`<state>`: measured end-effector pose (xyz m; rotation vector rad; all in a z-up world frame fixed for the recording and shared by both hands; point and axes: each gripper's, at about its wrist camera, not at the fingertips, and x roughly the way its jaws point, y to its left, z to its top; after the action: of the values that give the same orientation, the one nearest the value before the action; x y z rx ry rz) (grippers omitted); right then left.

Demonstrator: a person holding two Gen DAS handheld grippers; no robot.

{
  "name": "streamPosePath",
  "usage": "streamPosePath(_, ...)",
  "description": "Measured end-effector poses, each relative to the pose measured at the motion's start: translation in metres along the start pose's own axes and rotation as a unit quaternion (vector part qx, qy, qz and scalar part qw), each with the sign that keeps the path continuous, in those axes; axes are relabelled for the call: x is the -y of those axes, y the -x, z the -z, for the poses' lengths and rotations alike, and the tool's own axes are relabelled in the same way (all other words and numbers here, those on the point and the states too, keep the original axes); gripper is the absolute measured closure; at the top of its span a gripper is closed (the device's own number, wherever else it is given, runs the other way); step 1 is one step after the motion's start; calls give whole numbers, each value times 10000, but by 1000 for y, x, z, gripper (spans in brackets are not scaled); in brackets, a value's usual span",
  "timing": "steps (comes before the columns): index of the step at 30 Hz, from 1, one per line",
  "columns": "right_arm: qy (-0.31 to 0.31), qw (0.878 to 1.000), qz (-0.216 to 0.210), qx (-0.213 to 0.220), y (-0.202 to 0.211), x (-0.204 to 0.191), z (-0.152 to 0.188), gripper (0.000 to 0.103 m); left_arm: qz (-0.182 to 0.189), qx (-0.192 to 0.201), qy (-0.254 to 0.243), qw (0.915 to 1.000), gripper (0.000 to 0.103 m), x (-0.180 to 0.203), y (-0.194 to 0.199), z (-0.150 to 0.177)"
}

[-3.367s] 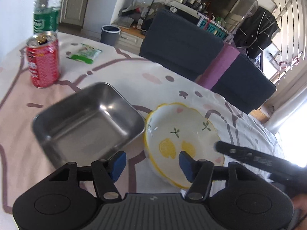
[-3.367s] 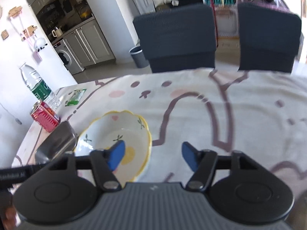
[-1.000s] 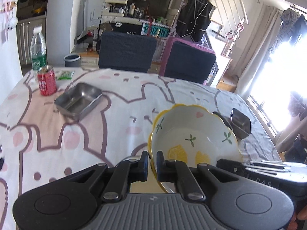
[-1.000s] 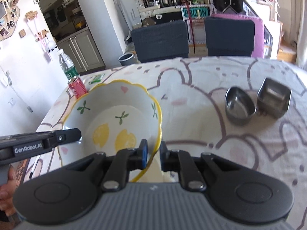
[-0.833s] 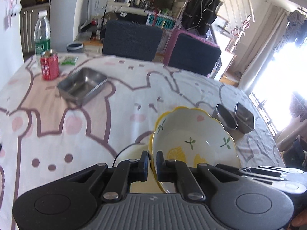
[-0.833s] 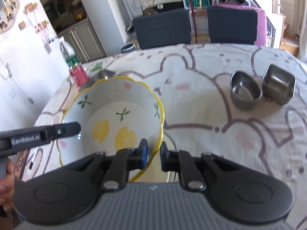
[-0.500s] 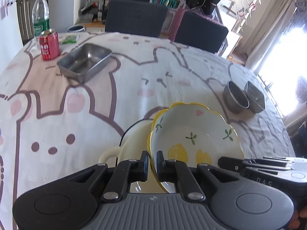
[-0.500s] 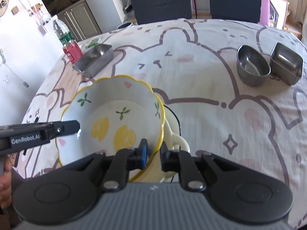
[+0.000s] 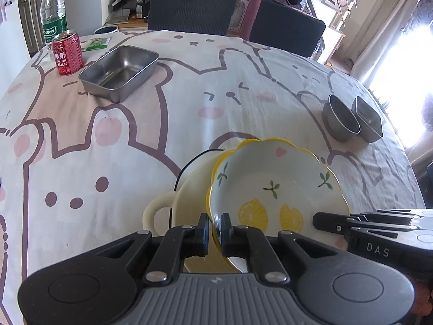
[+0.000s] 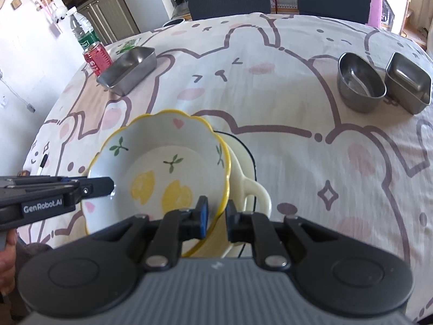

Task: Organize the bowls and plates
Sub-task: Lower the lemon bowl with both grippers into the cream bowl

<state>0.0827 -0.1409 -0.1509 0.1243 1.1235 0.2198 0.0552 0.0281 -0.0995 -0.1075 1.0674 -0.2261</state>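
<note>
Lowered since a second ago, the white scalloped ceramic bowl with yellow rim and lemon print (image 9: 276, 187) is now held just over the cream-coloured handled ceramic dish (image 9: 186, 197) on the counter (image 9: 135, 140), tilted, its underside close to the dish; contact cannot be told. Both tools are pitched steeply downward. The left tool (image 9: 214, 226) is clenched on the bowl's near-left rim, and the right tool (image 10: 216, 211) is clenched on its right rim. Farther off stand a rectangular steel tray (image 9: 119, 71), a red drink can (image 9: 67, 52), and two small steel cups (image 10: 360, 89).
</note>
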Motion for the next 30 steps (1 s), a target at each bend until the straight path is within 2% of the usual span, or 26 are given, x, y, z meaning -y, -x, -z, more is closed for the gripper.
streamPosePath(30, -133, 9989, 37, -450, -20, -3, -4, 87, -116, -346, 58, 9993, 94, -6, -12, 1)
